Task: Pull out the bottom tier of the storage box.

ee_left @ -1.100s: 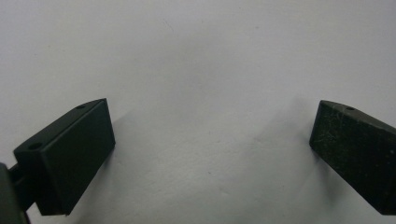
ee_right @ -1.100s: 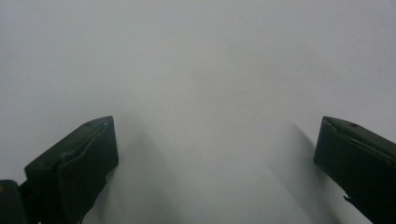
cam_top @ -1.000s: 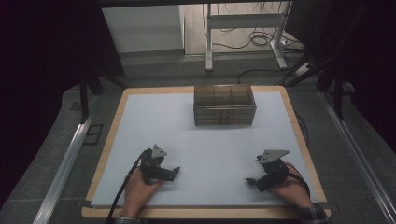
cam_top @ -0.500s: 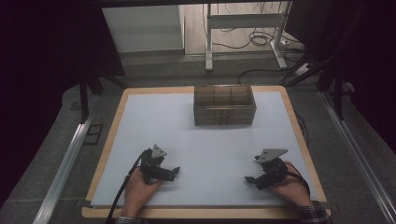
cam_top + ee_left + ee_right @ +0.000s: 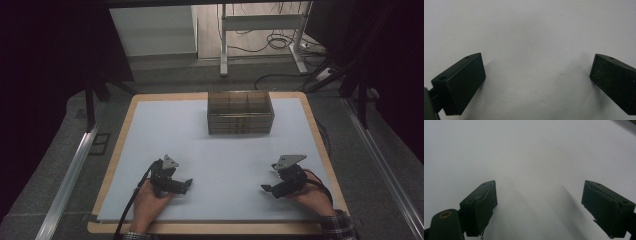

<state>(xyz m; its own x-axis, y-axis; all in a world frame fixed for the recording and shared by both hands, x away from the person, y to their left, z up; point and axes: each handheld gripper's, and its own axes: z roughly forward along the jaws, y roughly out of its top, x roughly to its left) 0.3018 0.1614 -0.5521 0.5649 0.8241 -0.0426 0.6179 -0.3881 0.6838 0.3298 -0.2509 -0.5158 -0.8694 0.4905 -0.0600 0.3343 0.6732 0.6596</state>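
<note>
My left gripper [image 5: 184, 184] rests low on the white table mat [image 5: 220, 150] at the near left, held by a hand and pointing right. In the left gripper view its jaws [image 5: 537, 75] stand wide apart over bare mat. My right gripper [image 5: 268, 189] sits at the near right, pointing left toward the other one. Its jaws [image 5: 540, 202] are open and have just been closing a little, with nothing between them. A brown see-through compartment box [image 5: 240, 112] stands at the far middle of the mat, well away from both grippers.
The mat lies on a wooden board [image 5: 118, 150] with edges close to both hands. Metal rails [image 5: 70, 175] run along the left and right sides. Desk legs and cables [image 5: 270, 40] lie on the floor beyond the table.
</note>
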